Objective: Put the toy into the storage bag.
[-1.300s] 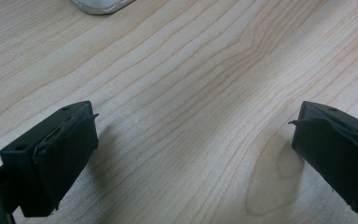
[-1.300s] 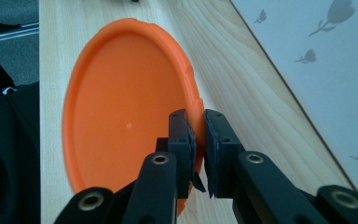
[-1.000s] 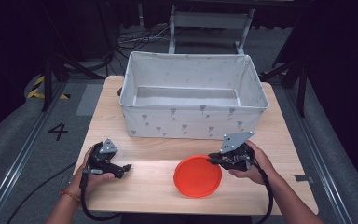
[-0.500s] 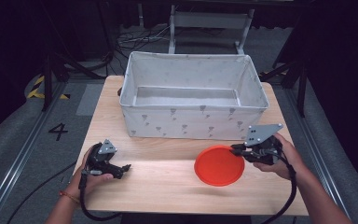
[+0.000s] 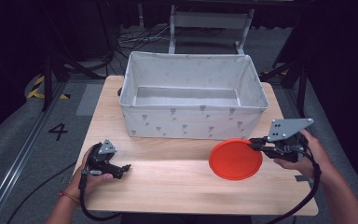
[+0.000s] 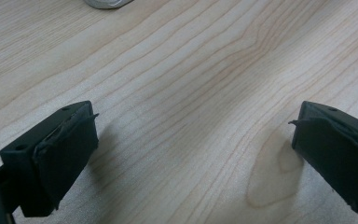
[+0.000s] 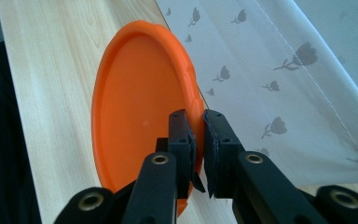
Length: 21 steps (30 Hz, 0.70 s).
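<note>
An orange plate [image 5: 235, 158] hangs a little above the wooden table at the front right, level and just in front of the fabric box. My right gripper [image 5: 254, 145] is shut on the plate's right rim; in the right gripper view its jaws pinch the rim of the plate [image 7: 140, 112] next to the box wall [image 7: 279, 70]. My left gripper [image 5: 123, 169] rests low over the table at the front left, held by a hand. Its jaws stand wide open in the left gripper view, with bare wood [image 6: 191, 116] between them.
A large grey fabric box [image 5: 193, 121] with a small printed pattern stands open at the back half of the table [image 5: 168, 182]. Cables trail from both grippers off the front edge. Dark floor, a rail and a metal frame lie beyond the table.
My right gripper has carried the orange plate to the right, from the front middle to the front right, and lifted it a little. The left gripper has stayed put.
</note>
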Each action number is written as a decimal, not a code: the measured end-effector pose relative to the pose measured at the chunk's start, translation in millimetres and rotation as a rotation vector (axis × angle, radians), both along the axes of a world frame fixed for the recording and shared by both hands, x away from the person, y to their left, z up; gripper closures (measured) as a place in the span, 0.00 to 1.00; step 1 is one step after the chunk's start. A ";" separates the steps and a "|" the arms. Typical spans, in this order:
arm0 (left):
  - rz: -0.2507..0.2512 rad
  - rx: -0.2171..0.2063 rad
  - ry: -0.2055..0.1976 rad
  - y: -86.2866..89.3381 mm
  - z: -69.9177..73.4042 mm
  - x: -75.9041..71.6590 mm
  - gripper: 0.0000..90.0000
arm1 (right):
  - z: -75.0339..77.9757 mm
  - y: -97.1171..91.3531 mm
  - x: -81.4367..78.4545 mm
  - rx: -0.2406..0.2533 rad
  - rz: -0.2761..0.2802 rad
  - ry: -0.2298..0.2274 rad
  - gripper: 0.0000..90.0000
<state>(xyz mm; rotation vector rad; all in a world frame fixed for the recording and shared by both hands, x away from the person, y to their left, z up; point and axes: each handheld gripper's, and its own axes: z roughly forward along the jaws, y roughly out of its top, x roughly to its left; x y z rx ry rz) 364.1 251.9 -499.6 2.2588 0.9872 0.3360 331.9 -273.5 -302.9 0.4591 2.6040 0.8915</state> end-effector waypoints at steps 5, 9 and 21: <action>0.009 -0.003 0.005 0.0 -0.1 -0.6 0.01 | 11.0 -8.1 1.7 -0.003 -0.008 0.000 0.91; 0.009 -0.004 0.005 0.0 -0.1 -0.6 0.01 | 18.0 -11.7 2.6 -0.013 -0.004 -0.005 0.91; 0.009 -0.003 0.005 0.0 -0.1 -0.6 0.01 | 49.8 -21.2 8.5 -0.020 -0.017 -0.043 0.91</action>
